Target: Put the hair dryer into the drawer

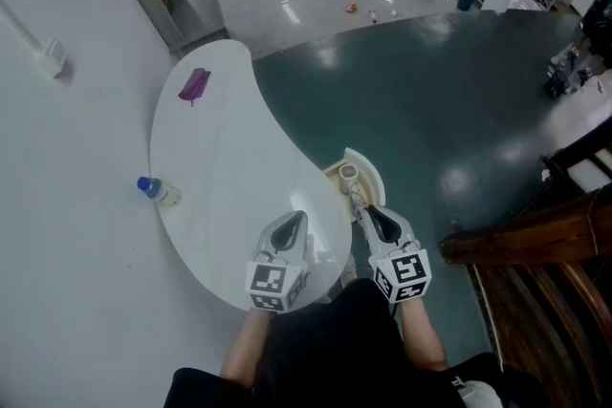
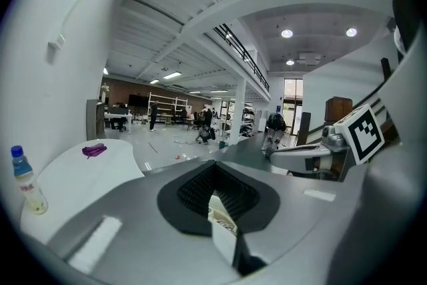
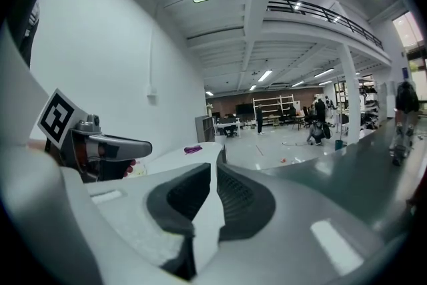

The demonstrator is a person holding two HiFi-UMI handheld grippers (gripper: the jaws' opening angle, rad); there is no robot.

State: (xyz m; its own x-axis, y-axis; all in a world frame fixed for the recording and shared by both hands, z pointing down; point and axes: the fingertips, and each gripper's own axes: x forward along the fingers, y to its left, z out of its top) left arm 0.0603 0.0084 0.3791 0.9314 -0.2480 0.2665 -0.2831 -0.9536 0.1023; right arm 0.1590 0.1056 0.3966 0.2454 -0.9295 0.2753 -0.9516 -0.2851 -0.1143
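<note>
A cream hair dryer (image 1: 350,179) lies in the rounded drawer (image 1: 375,177), which stands swung out from the white table's (image 1: 229,167) right edge. My right gripper (image 1: 368,215) (image 3: 213,200) hovers just behind the dryer's near end with its jaws together. A thin pale strip shows at their seam, and I cannot tell whether it touches the dryer. My left gripper (image 1: 295,223) (image 2: 217,200) hangs over the table's near edge, jaws also together, with a pale printed strip at the seam. Each gripper shows in the other's view.
On the table stand a water bottle (image 1: 159,192) (image 2: 27,180) at the left edge and a purple object (image 1: 195,85) (image 2: 94,150) at the far end. A dark wooden railing (image 1: 535,244) is at the right. A grey cabinet (image 1: 172,0) stands beyond the table.
</note>
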